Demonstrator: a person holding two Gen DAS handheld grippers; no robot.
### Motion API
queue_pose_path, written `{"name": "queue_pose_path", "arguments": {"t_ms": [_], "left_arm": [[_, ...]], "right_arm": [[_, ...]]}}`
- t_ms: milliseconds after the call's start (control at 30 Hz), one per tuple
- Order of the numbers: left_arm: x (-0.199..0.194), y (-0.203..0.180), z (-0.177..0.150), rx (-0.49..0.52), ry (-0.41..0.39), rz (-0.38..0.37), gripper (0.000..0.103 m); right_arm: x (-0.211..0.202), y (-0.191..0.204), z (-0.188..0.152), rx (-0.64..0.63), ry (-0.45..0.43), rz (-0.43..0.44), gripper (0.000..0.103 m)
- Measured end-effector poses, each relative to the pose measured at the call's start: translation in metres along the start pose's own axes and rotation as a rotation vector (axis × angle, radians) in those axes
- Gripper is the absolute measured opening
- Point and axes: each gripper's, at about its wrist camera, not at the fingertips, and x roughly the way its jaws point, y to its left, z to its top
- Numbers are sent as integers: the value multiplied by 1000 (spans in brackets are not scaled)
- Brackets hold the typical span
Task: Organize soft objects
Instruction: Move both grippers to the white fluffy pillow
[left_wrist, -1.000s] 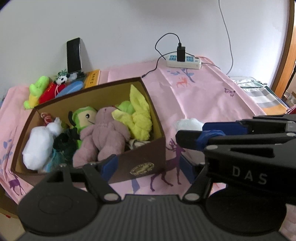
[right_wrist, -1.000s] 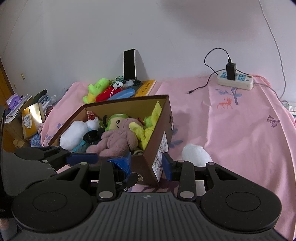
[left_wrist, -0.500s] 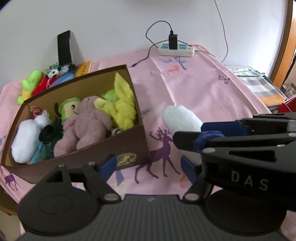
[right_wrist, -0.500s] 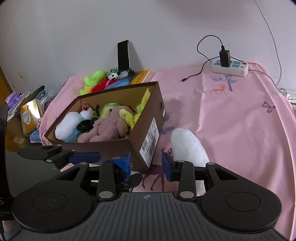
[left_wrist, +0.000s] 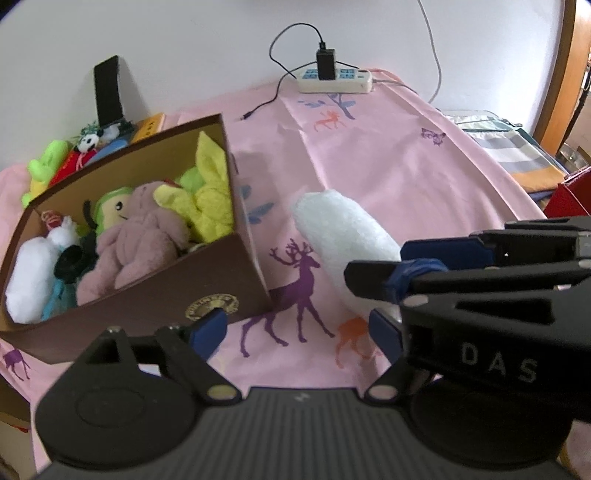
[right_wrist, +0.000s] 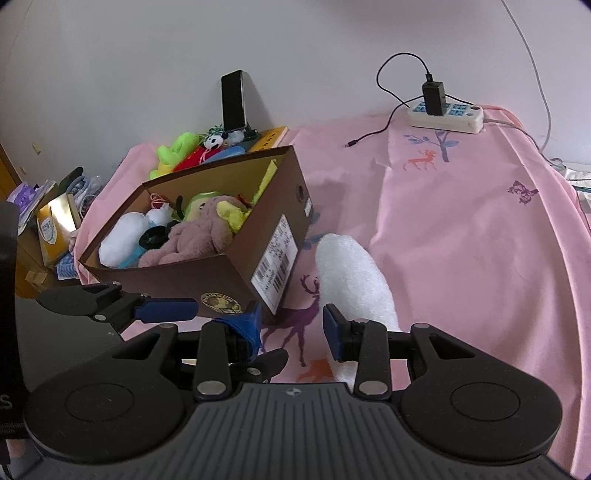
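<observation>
A brown cardboard box (left_wrist: 236, 295) (right_wrist: 229, 273) on the pink bedspread holds several plush toys: a mauve bear (left_wrist: 136, 240) (right_wrist: 199, 236), yellow cloth (left_wrist: 210, 192), a white plush (left_wrist: 29, 273). A white fluffy toy (left_wrist: 343, 232) (right_wrist: 351, 273) lies on the spread just right of the box. My left gripper (left_wrist: 299, 328) is open and empty, low in front of the box corner. My right gripper (right_wrist: 293, 325) is open and empty, its right finger beside the white toy's near end; its body shows in the left wrist view (left_wrist: 480, 266).
More plush toys (right_wrist: 192, 151), a book and an upright phone (right_wrist: 233, 99) stand behind the box by the wall. A power strip (right_wrist: 447, 114) with charger and cable lies at the back right. Folded cloths (left_wrist: 509, 147) lie past the bed's right edge, clutter past the left edge.
Both grippers have pulled back and risen a little; the box and white toy now sit farther out in view. Both grippers stayed open.
</observation>
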Motion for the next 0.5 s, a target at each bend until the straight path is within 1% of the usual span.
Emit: {"name": "queue_pose_path", "arguments": {"t_ms": [167, 333, 500], "left_arm": [[9, -12, 1, 18, 14, -32, 82], [23, -23, 5, 25, 26, -85, 82], [42, -32, 12, 33, 30, -113, 82]], "right_arm": [[-1, -14, 0, 17, 2, -17, 20], [3, -35, 1, 53, 18, -38, 20], [12, -56, 5, 114, 44, -27, 20]]}}
